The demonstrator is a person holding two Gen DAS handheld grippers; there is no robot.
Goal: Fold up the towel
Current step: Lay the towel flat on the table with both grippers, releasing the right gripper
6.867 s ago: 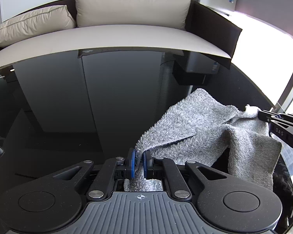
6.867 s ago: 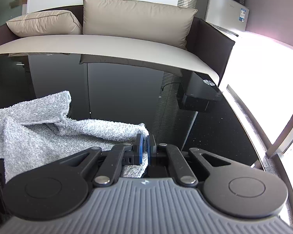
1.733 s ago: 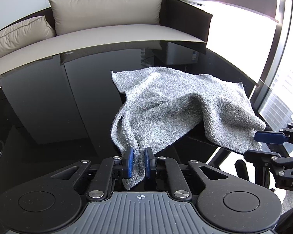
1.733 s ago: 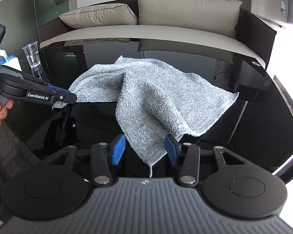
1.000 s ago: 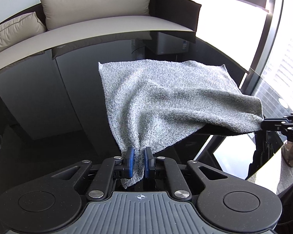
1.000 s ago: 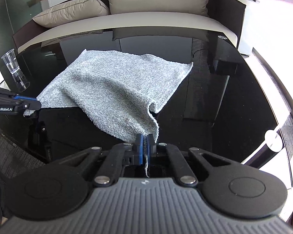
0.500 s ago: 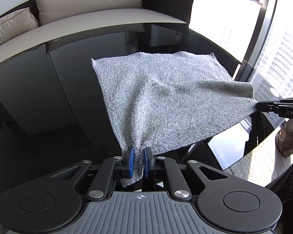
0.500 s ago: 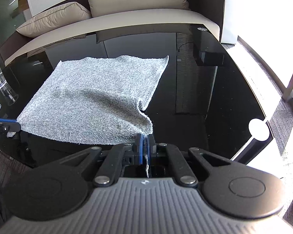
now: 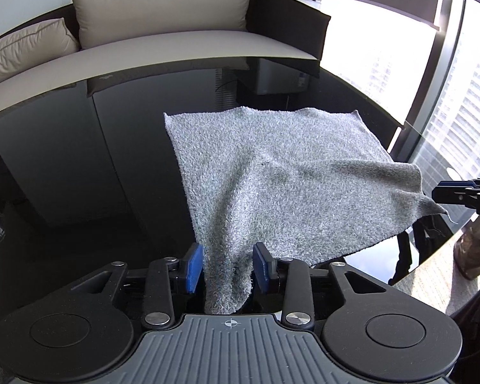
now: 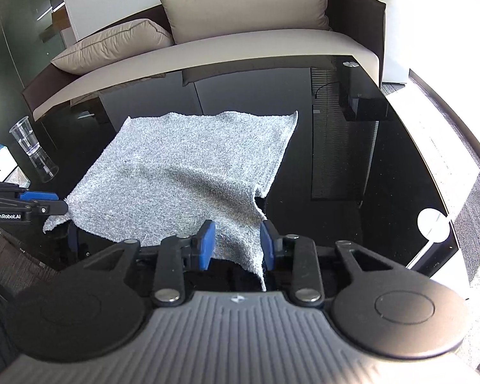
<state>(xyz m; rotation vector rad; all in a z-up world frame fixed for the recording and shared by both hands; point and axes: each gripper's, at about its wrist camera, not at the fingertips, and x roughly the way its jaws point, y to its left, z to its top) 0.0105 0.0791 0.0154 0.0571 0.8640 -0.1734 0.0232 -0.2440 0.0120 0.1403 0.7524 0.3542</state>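
Observation:
A grey terry towel (image 9: pixel 272 172) lies spread on the black glass table (image 9: pixel 112 166), far edge flat, near corners a little raised. It also shows in the right wrist view (image 10: pixel 188 166). My left gripper (image 9: pixel 228 264) is open, with the towel's near left corner loose between its blue pads. My right gripper (image 10: pixel 238 244) is open too, with the near right corner draped between its pads. Each gripper shows in the other's view: the right (image 9: pixel 457 193) and the left (image 10: pixel 38 204), both at the towel's near corners.
A beige sofa with cushions (image 10: pixel 240 6) runs behind the table. A clear plastic cup (image 10: pixel 32 147) and a tissue box (image 10: pixel 0 163) stand at the table's left. A white round sticker (image 10: pixel 433 220) marks the right edge. Windows (image 9: pixel 448 73) are to the right.
Both grippers were shut on the towel's near corners half a second ago; both have now opened, and the corners sag between the pads. The towel lies flatter.

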